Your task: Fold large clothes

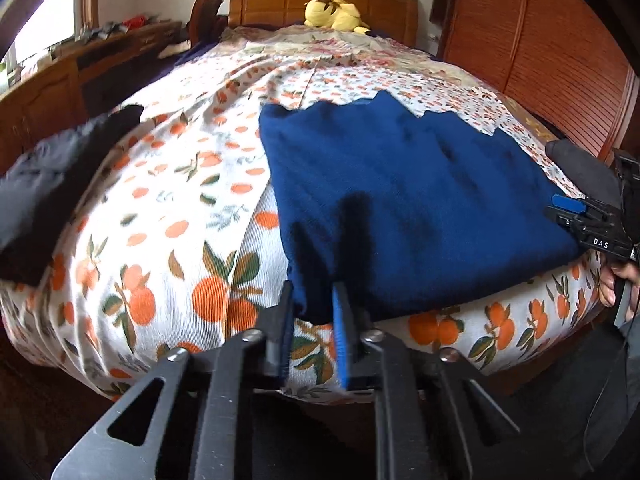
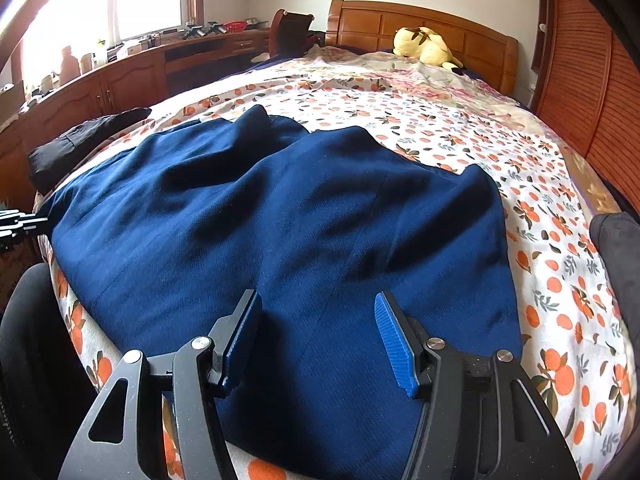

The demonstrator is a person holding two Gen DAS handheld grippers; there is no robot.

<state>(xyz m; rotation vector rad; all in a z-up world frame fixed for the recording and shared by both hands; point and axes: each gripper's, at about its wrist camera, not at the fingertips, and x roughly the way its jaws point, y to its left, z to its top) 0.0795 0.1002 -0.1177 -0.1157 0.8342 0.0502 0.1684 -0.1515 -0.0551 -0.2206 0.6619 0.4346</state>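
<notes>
In the left wrist view, a black garment (image 1: 60, 184) lies blurred at the left edge on the bedspread (image 1: 168, 208), white with an orange-fruit print. A navy garment (image 1: 400, 200) lies flat across the middle and right of the bed, its near left corner hanging at the bed's edge. At the bottom centre the left gripper (image 1: 314, 300) is clenched on that corner, with cloth between the two narrowly spaced fingers. At the top centre a yellow plush (image 1: 336, 14) rests by the wooden headboard (image 1: 320, 0). At the far right edge the right gripper (image 1: 592, 220) shows from the side, at the garment's right border, with a hand (image 1: 618, 284) below it.

In the right wrist view, the black garment (image 2: 80, 144) sits at the middle left, and the navy garment (image 2: 280, 240) fills the centre, rumpled into folds. At the bottom the right gripper (image 2: 318, 340) stands released, fingers wide apart over the cloth, gripping nothing. The plush (image 2: 424, 50) lies at the upper right.
</notes>
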